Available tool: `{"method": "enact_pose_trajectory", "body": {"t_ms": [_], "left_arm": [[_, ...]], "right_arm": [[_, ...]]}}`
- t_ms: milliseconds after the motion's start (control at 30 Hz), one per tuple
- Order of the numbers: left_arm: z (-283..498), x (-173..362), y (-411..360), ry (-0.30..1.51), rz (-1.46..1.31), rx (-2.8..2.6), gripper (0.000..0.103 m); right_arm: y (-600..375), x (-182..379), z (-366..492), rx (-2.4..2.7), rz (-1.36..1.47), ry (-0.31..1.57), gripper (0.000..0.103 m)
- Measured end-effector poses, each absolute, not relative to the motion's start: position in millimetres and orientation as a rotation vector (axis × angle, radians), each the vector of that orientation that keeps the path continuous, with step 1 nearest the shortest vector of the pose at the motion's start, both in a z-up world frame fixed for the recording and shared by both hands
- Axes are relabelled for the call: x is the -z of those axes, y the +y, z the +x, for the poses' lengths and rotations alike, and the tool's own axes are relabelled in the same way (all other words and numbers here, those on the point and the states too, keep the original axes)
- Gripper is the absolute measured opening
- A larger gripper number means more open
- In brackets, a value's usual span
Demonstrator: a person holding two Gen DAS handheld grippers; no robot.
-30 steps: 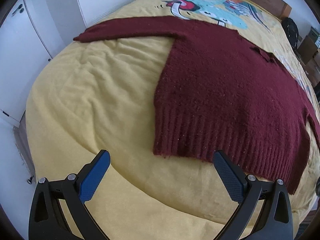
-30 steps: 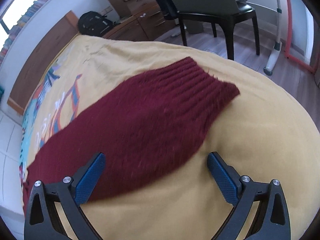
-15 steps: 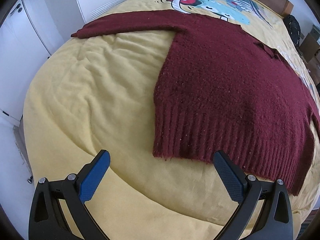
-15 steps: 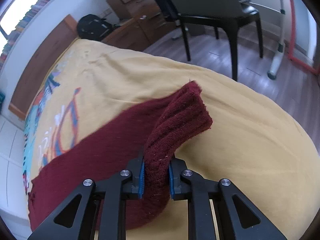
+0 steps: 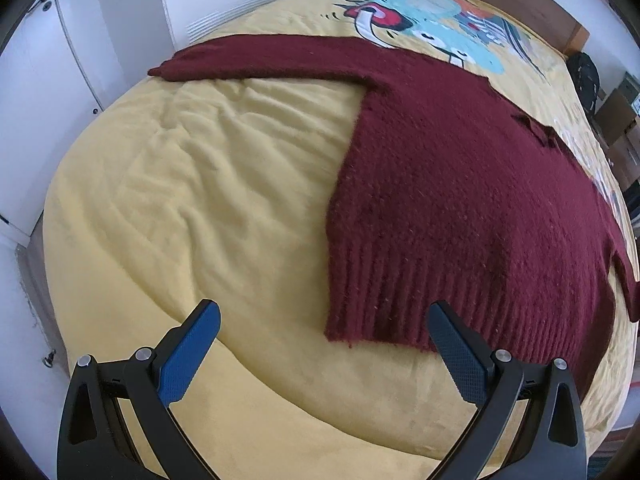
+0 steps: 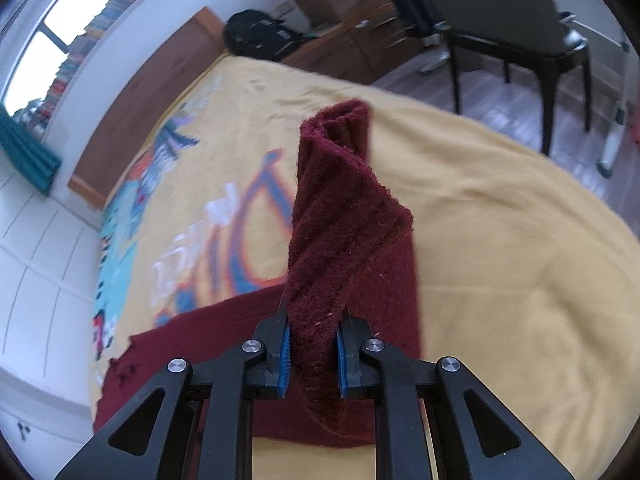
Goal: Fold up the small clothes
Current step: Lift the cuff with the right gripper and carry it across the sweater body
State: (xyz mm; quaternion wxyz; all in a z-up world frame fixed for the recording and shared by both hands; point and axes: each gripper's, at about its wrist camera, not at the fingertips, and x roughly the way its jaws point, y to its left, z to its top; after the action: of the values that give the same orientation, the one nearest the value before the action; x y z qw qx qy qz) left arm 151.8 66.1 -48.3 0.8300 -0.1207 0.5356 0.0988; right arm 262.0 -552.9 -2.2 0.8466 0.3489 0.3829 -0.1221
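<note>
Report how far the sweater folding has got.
Done: the maroon sweater lies spread flat on the yellow bedspread, its far sleeve stretched out. In hand: the right gripper is shut on the other sleeve's ribbed cuff, lifted off the bed. The left gripper is open, holding nothing, near the hem. Left: no fold is laid yet, so both sleeves and the body remain.

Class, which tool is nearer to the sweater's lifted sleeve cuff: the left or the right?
Right. The right tool is shut on the sleeve cuff; the left tool hangs open over the bedspread by the hem.
</note>
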Motion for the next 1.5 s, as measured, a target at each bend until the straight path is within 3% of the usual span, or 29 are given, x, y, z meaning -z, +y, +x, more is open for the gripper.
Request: {"method": "enact_pose_trajectory", "body": {"t_ms": [1033, 1500], "left_arm": [[137, 52, 193, 1.080, -0.363, -0.284, 0.102], [118, 59, 231, 1.060, -0.398, -0.340, 0.102]], "right_arm": [[-171, -6, 404, -0.204, 0.553, 0.998, 0.017], [-69, 13, 429, -0.300, 0.509, 1.026, 0.017]]}}
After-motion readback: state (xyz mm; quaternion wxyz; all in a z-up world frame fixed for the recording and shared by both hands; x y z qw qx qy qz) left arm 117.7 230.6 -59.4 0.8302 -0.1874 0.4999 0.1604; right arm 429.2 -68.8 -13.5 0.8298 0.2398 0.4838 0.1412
